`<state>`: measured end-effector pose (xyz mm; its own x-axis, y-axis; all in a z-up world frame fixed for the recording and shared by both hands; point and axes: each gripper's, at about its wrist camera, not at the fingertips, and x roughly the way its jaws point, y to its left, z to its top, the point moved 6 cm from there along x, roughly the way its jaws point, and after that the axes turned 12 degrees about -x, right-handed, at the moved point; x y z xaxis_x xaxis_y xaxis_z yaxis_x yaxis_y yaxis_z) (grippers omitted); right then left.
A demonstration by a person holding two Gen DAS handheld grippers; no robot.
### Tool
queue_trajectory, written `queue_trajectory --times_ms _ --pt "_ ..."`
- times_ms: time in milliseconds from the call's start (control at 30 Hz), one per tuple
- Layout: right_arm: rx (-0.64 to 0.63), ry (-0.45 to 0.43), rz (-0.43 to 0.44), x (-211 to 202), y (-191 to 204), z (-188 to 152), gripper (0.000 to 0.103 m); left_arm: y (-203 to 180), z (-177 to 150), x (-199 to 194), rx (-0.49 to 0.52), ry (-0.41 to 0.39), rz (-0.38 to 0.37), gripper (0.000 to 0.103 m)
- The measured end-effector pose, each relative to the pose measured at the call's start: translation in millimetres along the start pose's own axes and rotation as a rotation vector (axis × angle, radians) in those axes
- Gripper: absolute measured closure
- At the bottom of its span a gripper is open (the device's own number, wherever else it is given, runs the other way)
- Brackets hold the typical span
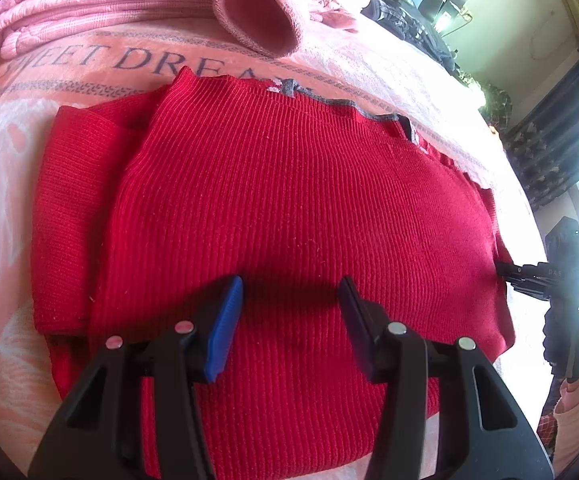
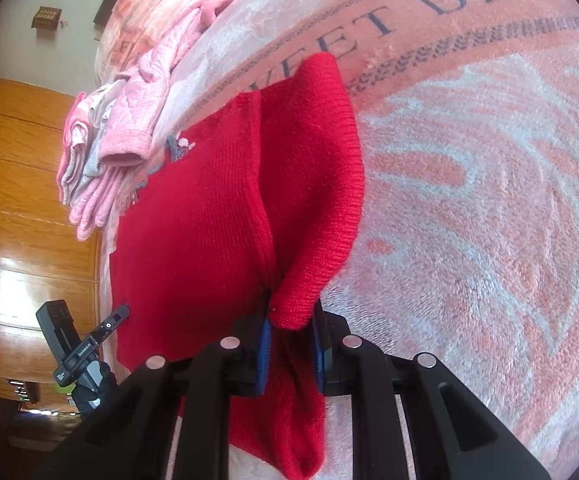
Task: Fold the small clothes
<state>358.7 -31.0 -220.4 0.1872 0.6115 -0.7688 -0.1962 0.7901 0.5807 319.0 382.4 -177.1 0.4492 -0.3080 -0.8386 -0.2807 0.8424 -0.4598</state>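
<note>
A red ribbed knit sweater (image 1: 289, 184) lies flat on a pink blanket (image 1: 17, 152), with a grey trim along its far edge. Its sleeve (image 1: 69, 216) lies folded along the left side. My left gripper (image 1: 291, 312) hovers open just over the near part of the body, nothing between its blue pads. In the right wrist view the sweater (image 2: 193, 232) stretches away from me. My right gripper (image 2: 291, 318) is shut on the cuff end of the sleeve (image 2: 321, 184), which is bunched up and lifted a little off the blanket (image 2: 489, 220).
A pile of pink and white clothes (image 1: 89, 12) with an open pink cuff (image 1: 261, 20) lies behind the sweater, also seen as a stack (image 2: 125, 128). A black tripod mount (image 1: 545, 272) (image 2: 77, 352) stands at the bed's edge by the sweater. A wooden wardrobe (image 2: 21, 200) stands beyond.
</note>
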Motion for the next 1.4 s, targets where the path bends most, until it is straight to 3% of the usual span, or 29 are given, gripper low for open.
queue_trajectory --times_ms 200,333,533,700,800,900,967,1000,1067,1133,1300,1400 --pt "-0.101 -0.043 -0.038 -23.5 56.1 20.6 0.087 4.8 3.3 -16.2 -0.019 -0.004 -0.053 0.055" --pt "-0.214 -0.048 -0.05 -22.7 116.4 33.2 0.087 10.5 3.6 -23.1 -0.005 -0.01 -0.059 0.055" --pt "-0.403 0.041 -0.059 31.5 210.9 31.5 0.088 26.5 4.7 -23.3 -0.045 -0.007 -0.084 0.056" --pt "-0.456 0.138 -0.097 83.1 230.9 14.4 0.089 26.9 4.8 -22.1 -0.044 -0.005 -0.091 0.056" --pt "-0.476 0.151 -0.095 87.1 231.7 6.4 0.073 28.0 6.9 -20.4 -0.052 0.005 -0.097 0.056" --pt "-0.496 0.099 -0.056 59.4 234.5 4.9 0.059 30.5 8.5 -21.5 -0.072 0.014 -0.114 0.056" --pt "-0.507 0.054 -0.045 35.9 235.2 5.0 0.041 31.6 8.9 -23.6 -0.084 0.017 -0.118 0.056" --pt "-0.528 0.037 -0.046 24.3 235.9 3.5 0.037 31.3 8.4 -26.1 -0.09 0.015 -0.119 0.056" --pt "-0.585 0.029 -0.103 6.9 232.0 -1.1 0.021 28.8 7.8 -32.8 -0.106 0.012 -0.139 0.056" --pt "-0.637 0.029 -0.168 0.1 225.6 -7.9 0.018 24.4 8.5 -40.3 -0.119 0.01 -0.17 0.056" --pt "-0.721 0.09 -0.128 11.9 218.2 -36.8 0.017 0.6 8.8 -47.4 -0.144 0.052 -0.245 0.055" --pt "-0.771 0.103 -0.197 29.6 217.2 -46.0 0.02 -16.5 8.7 -41.7 -0.175 0.096 -0.304 0.055"
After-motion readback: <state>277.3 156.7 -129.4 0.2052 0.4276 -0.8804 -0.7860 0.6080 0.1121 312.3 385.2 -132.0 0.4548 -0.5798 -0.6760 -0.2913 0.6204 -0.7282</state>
